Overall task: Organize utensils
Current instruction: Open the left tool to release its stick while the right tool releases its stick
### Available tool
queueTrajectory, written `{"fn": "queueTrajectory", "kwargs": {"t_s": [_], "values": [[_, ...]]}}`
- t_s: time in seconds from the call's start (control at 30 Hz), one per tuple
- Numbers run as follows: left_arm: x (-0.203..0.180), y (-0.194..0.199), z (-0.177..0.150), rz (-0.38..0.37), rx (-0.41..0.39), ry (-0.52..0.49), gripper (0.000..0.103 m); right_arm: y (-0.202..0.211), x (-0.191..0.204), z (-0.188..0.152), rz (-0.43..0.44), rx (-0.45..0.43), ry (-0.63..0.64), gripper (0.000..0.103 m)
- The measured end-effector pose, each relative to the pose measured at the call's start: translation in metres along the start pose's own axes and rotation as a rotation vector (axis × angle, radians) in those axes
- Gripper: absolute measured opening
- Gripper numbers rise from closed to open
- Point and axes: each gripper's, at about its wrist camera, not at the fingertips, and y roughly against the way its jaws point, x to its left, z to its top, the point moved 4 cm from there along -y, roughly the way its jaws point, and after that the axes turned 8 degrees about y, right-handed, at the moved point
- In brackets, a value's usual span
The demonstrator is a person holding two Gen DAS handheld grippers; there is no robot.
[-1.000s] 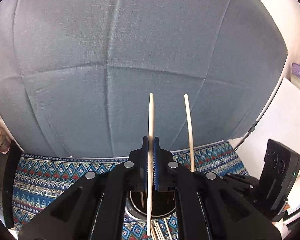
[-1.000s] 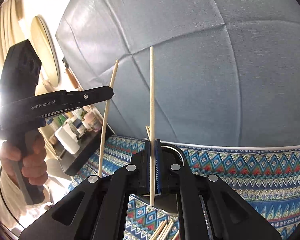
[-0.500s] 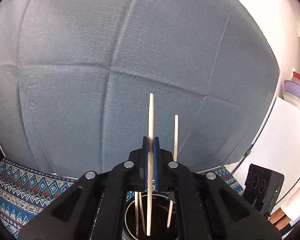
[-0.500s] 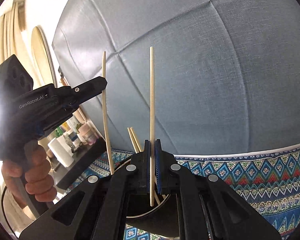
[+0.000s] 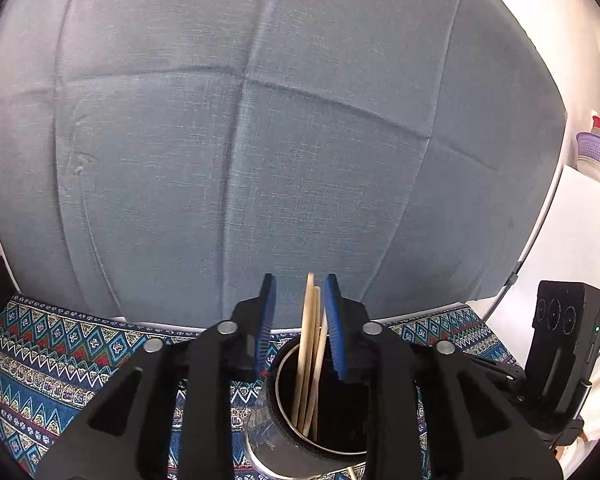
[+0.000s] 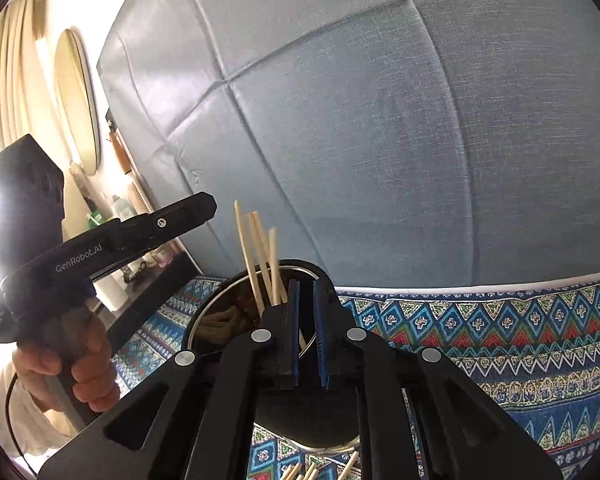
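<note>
Left gripper (image 5: 299, 322) over the cup (image 5: 278, 430), jaws opening, pads clear of the chopsticks (image 5: 309, 344) standing inside. Right gripper (image 6: 305, 328) beside the cup, jaws slightly apart, empty.

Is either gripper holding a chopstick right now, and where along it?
Neither. Both grippers' jaws are opening, no pad pressing anything; the chopsticks stand loose in the cup.

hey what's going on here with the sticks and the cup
A person is sorting wooden chopsticks into a dark round holder on a patterned cloth. Both grippers sit over the holder. The left gripper is opening, sticks loose between its pads; the right gripper has just let go. More sticks lie nearby.
</note>
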Motion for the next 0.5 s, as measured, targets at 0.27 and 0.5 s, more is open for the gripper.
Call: {"fn": "queueTrajectory", "kwargs": {"t_s": [0.27, 0.5], "values": [[0.015, 0.020, 0.003, 0.026, -0.013, -0.008, 0.061, 0.021, -0.001, -0.003, -0.111, 0.005, 0.027, 0.064], [0.030, 0.036, 0.001, 0.061, 0.004, 0.001, 0.089, 0.037, -0.008, -0.014, -0.168, 0.046, -0.002, 0.081]]}}
